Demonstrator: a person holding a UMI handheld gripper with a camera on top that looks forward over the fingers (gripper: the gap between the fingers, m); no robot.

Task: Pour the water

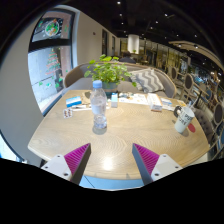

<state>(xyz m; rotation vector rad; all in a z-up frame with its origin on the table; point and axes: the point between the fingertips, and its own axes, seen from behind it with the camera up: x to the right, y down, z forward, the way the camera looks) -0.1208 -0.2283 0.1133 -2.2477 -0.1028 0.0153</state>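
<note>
Looks like some kind of cafe or lounge space, big windows on one side, pendant lights overhead and seating further back. Biggest thing in front of me is the round light wooden surface [60, 135], and everything I care about sits on it.

At the far side there's a leafy potted plant [110, 70]. Just in front of it, roughly centre and well ahead of my tool [110, 160], stands the clear water bottle [99, 105], upright, and I can't tell whether the cap's on. Off to the right, near the rim, there's a white cup [184, 122] with something dark at its top, my best guess for the pour target. A few smaller bits lie around the plant: what looks like a blue book [74, 101] and a small cup [68, 112] to the left of the bottle, hard to say more.

Tool fingers are spread wide, pink pads [76, 157] showing, nothing between them.

Progress-wise I'd say basically zero: bottle untouched, no grip. Left to do: reach in, grab the bottle, carry it to the cup, tip it.
</note>
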